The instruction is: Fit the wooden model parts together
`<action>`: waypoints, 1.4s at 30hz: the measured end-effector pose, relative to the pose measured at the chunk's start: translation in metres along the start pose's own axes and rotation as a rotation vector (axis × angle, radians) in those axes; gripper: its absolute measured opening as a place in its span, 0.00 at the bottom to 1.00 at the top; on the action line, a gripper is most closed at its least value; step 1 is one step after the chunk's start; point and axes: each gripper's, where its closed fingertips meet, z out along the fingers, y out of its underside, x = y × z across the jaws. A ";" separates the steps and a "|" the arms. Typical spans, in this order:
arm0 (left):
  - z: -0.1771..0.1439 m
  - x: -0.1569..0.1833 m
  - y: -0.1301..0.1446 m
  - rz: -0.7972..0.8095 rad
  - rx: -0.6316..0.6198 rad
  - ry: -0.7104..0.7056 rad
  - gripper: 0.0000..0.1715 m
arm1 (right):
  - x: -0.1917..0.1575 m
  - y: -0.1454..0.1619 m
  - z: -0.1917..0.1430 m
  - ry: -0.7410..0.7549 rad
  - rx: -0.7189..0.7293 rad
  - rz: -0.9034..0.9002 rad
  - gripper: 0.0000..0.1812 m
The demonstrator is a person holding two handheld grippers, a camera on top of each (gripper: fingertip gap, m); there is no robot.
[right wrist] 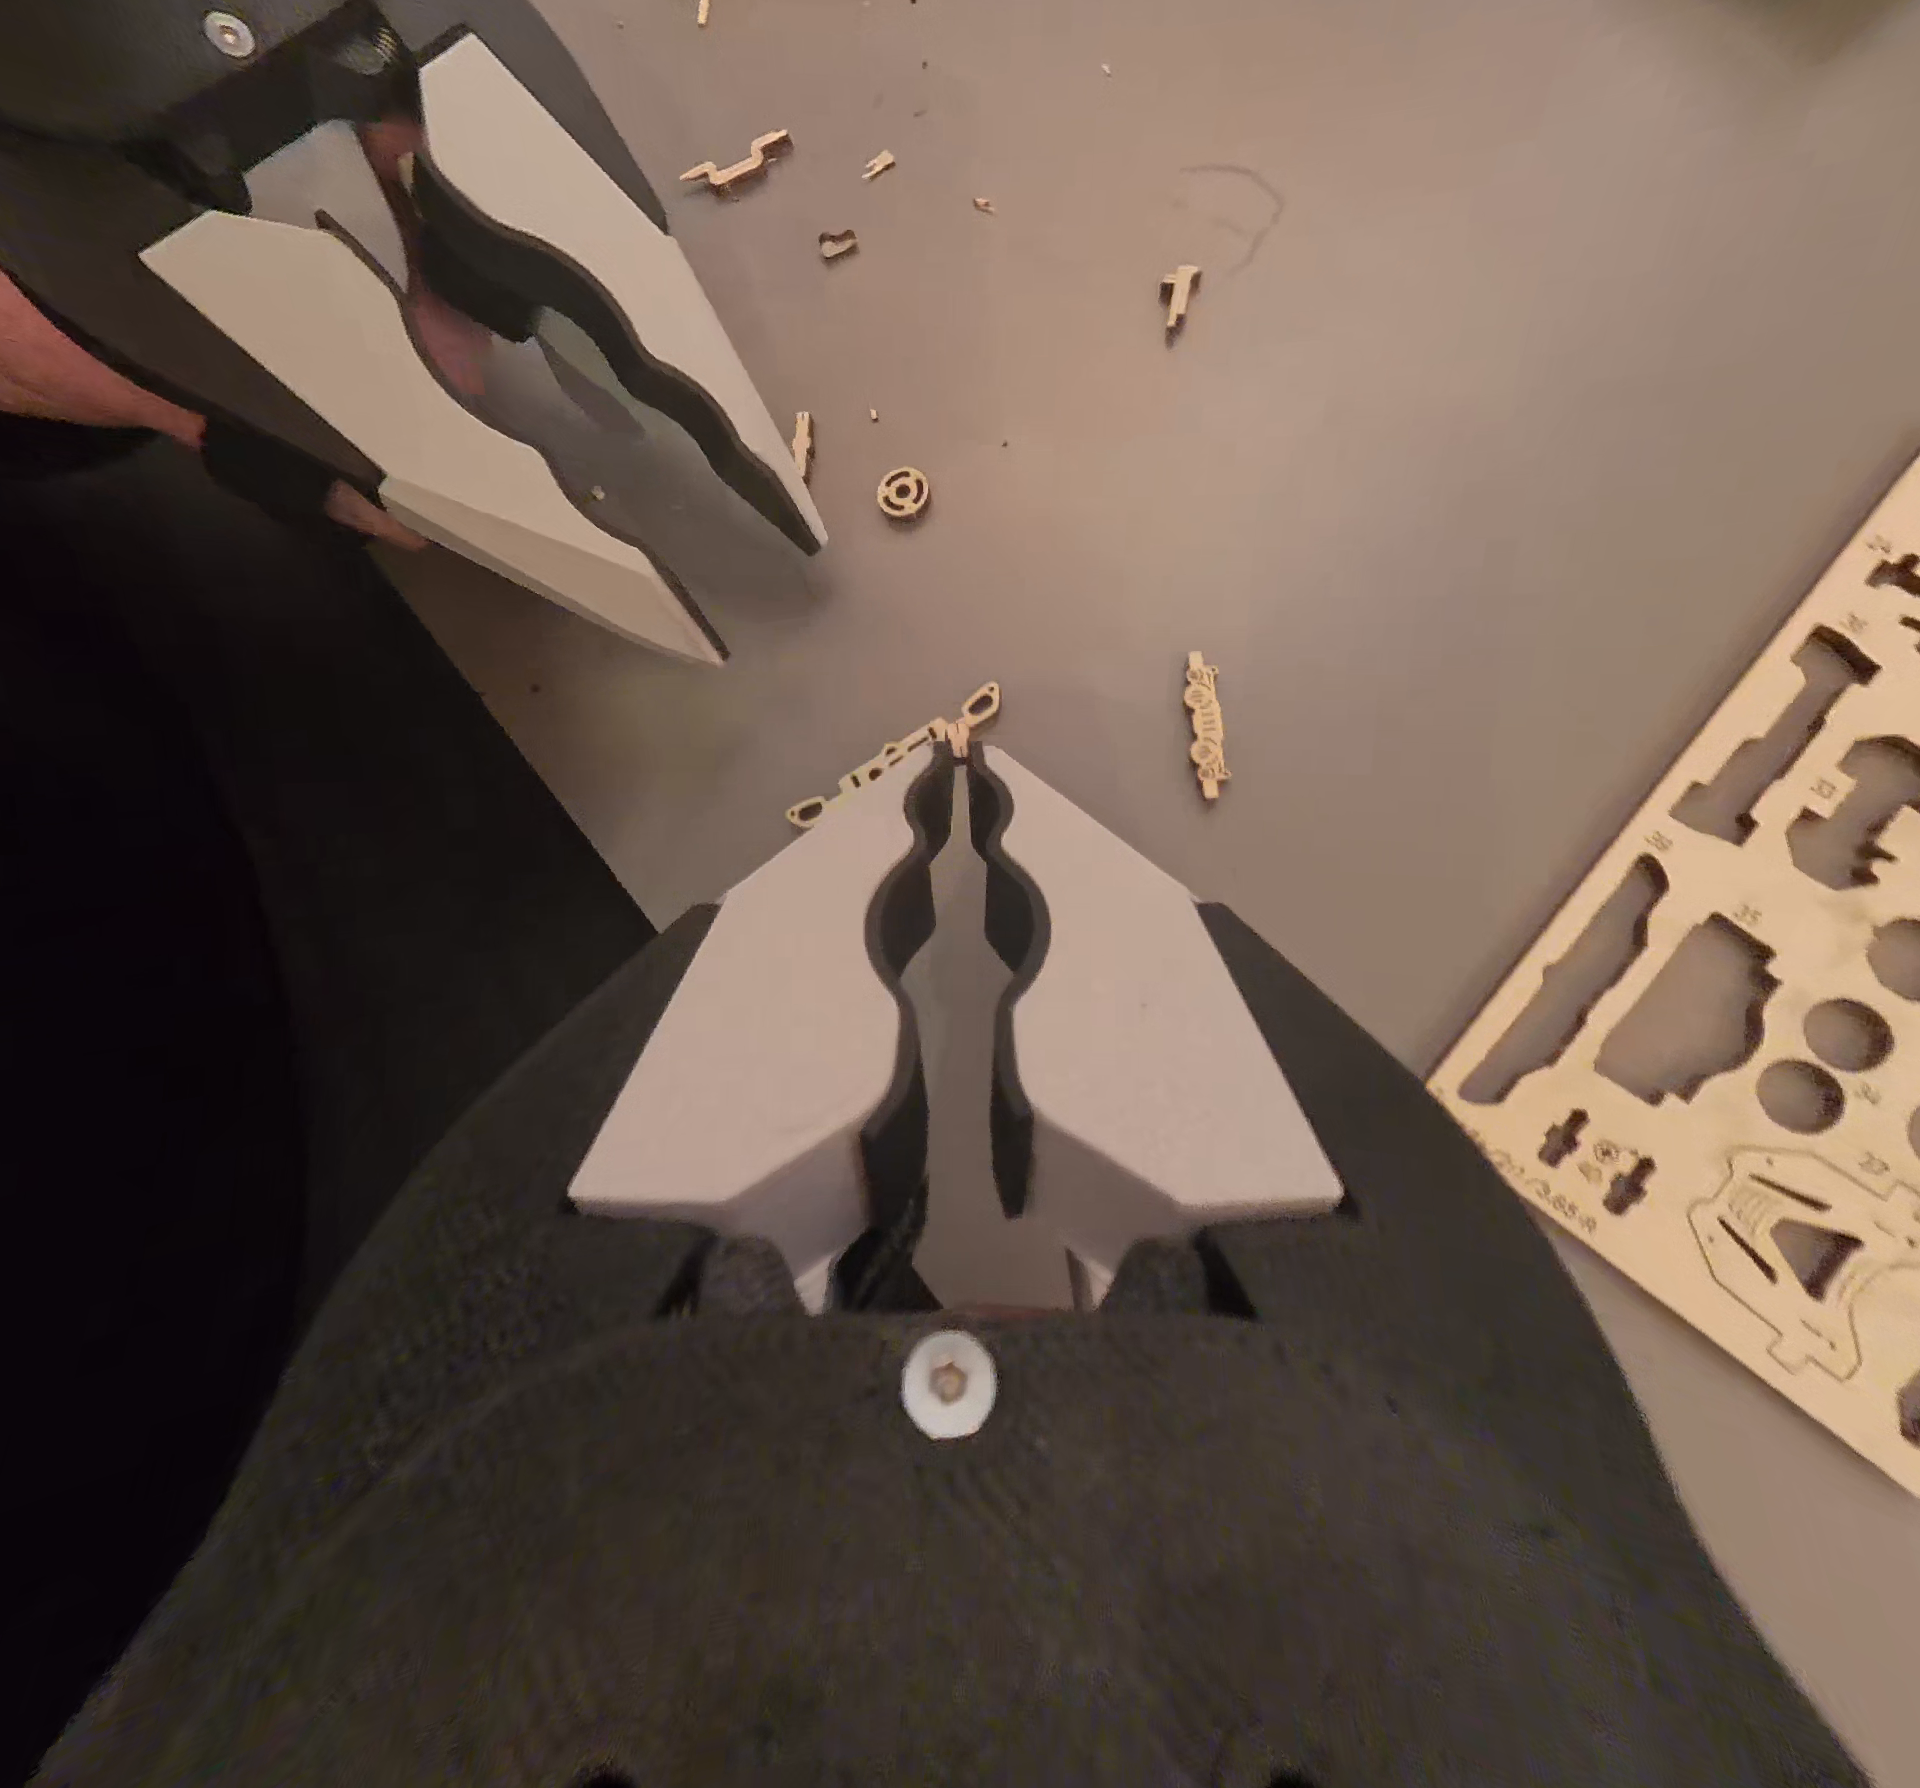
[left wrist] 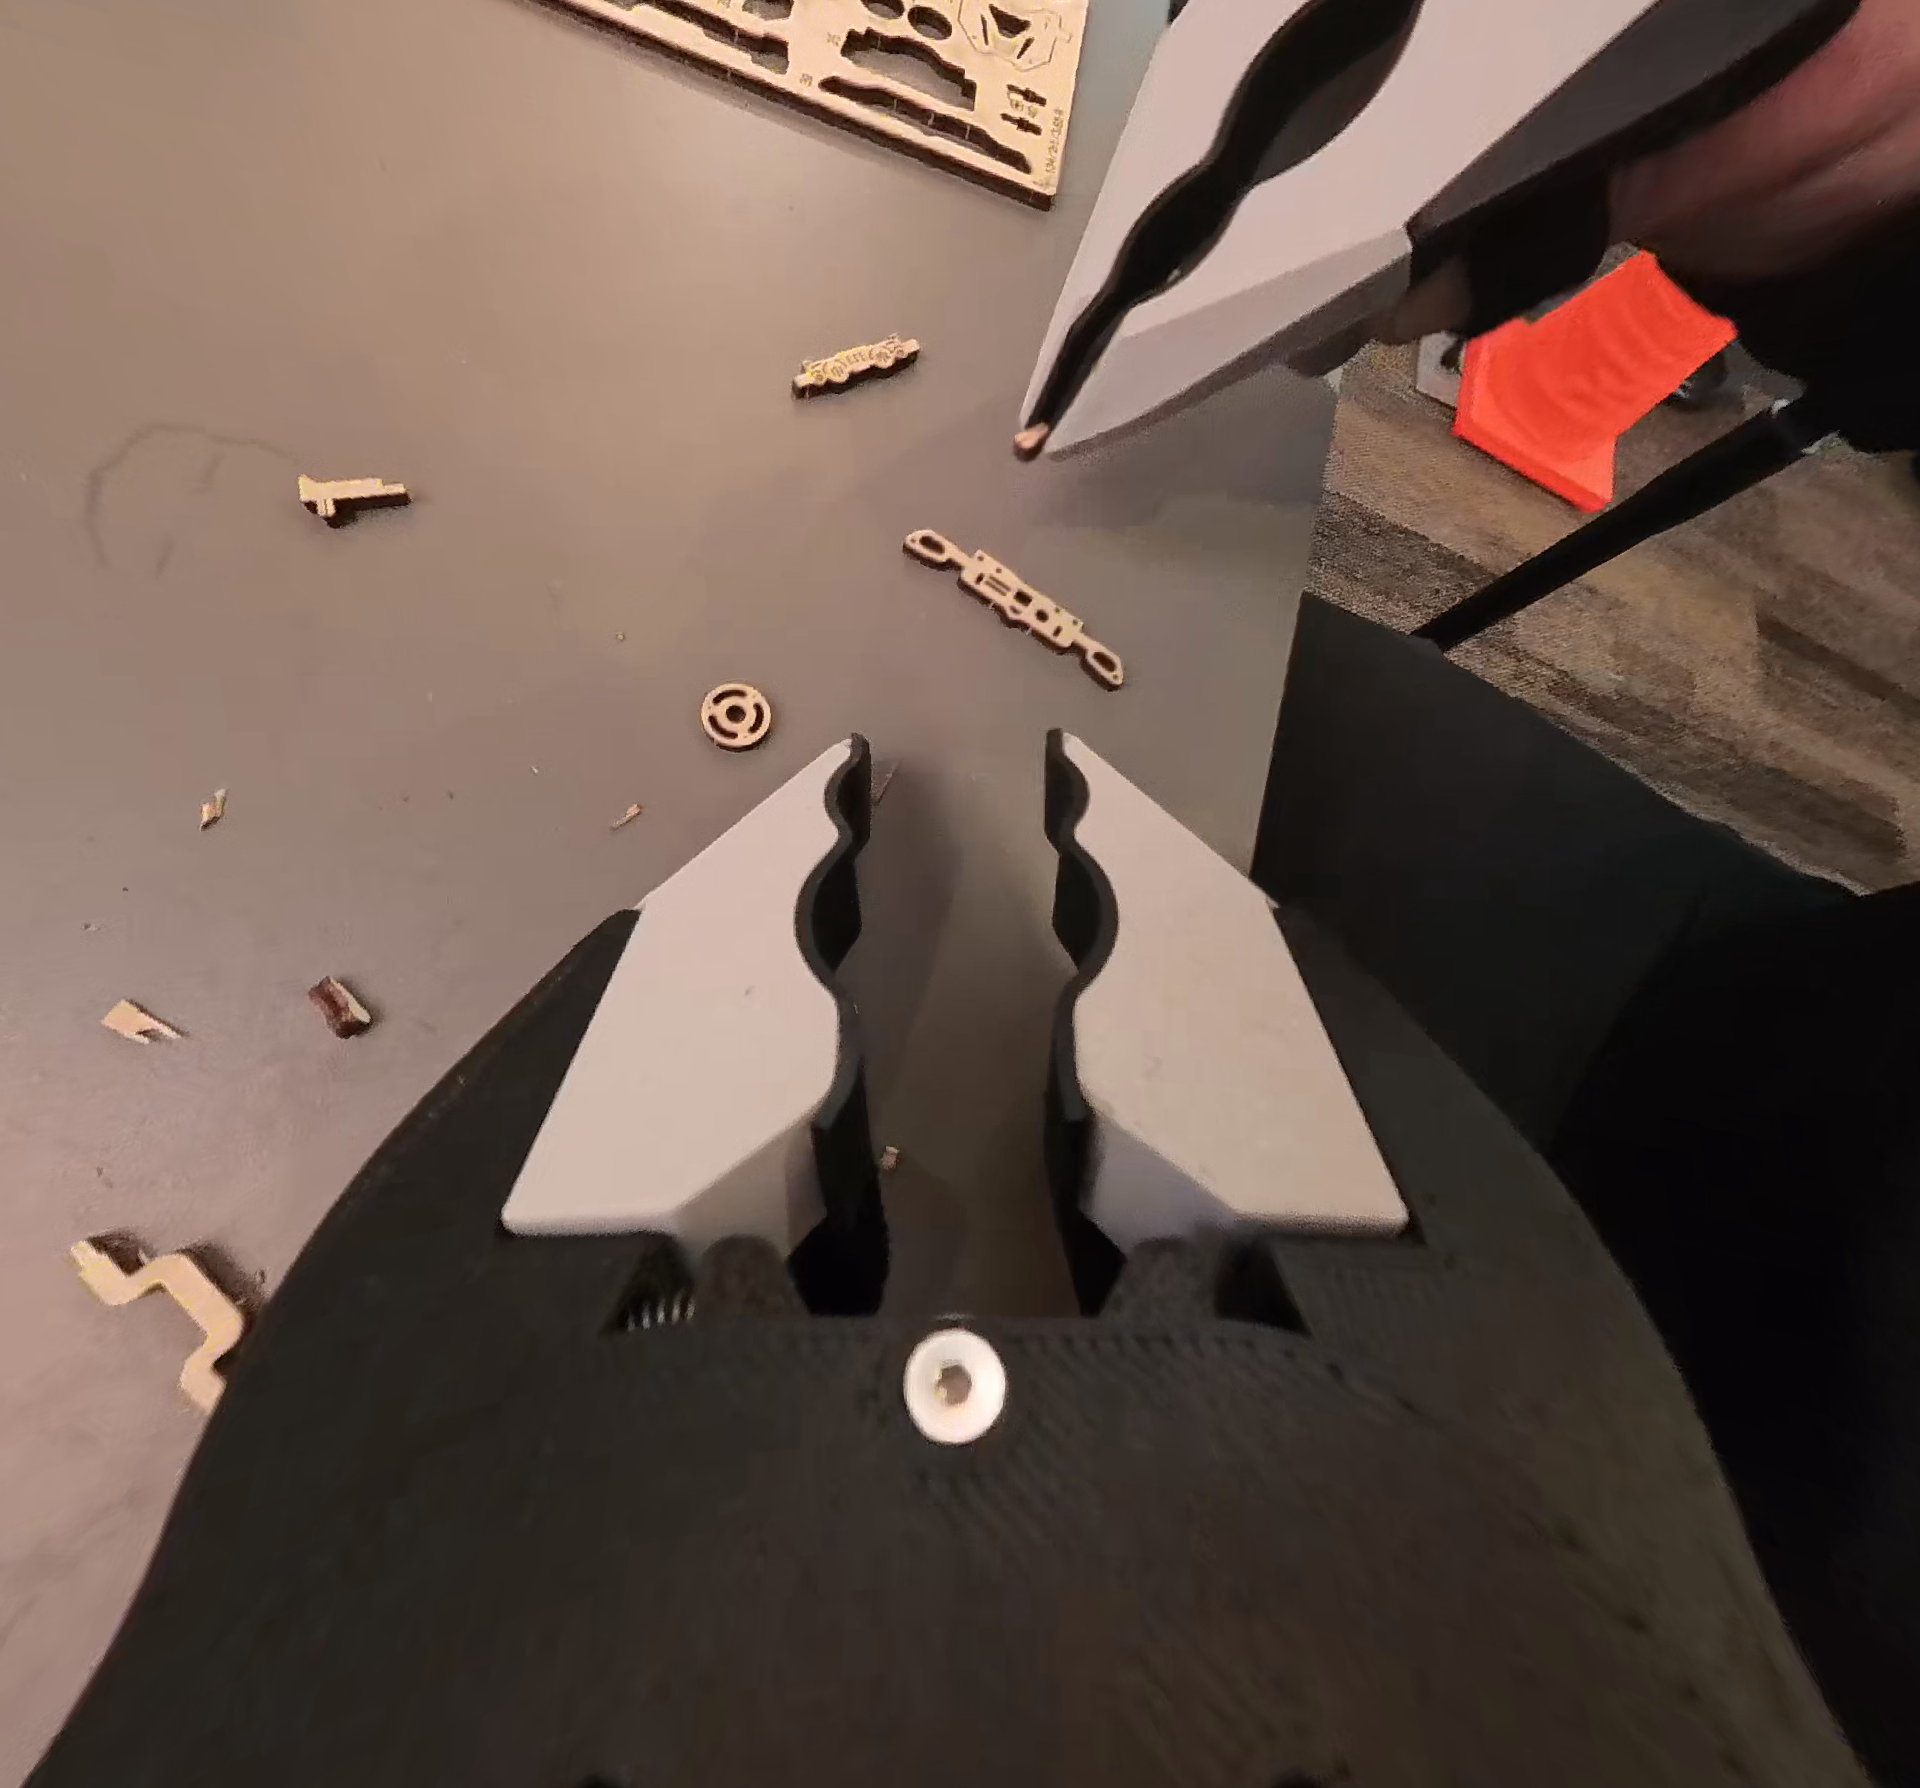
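Observation:
My right gripper (right wrist: 961, 753) is shut on a tiny wooden peg (right wrist: 958, 737), held just above a long perforated wooden strip (right wrist: 831, 803) lying on the grey table. In the left wrist view the right gripper (left wrist: 1039, 434) comes in from the upper right with the peg (left wrist: 1027, 443) at its tip, and the strip (left wrist: 1013, 606) lies below it. My left gripper (left wrist: 958, 762) is open and empty, low over the table near the strip's end. It also shows open in the right wrist view (right wrist: 769, 595). A small wooden wheel (left wrist: 739, 717) lies beside its left finger.
A punched-out wooden sheet (left wrist: 748, 13) lies at the far side. Loose parts are scattered: an engraved bar (left wrist: 857, 365), an L-shaped bit (left wrist: 351, 497), a zigzag piece (left wrist: 156, 1302), a dark scrap (left wrist: 338, 1006). The table edge (left wrist: 1288, 616) is close on the right; an orange object (left wrist: 1579, 377) sits on the floor. Some 6 cm of space lies between my two pairs of fingers.

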 end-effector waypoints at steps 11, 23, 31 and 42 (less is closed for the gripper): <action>0.010 0.022 -0.010 0.153 -0.001 0.018 0.19 | -0.012 0.016 0.008 -0.009 -0.076 -0.024 0.00; 0.008 0.030 -0.031 0.097 0.104 0.100 0.09 | -0.025 0.001 0.005 -0.070 -0.126 -0.118 0.00; -0.009 0.034 -0.044 0.294 0.169 0.079 0.01 | -0.040 -0.019 -0.014 -0.071 -0.039 -0.216 0.00; -0.020 0.048 -0.054 0.773 0.231 -0.204 0.03 | -0.060 -0.032 -0.032 -0.316 0.051 0.083 0.00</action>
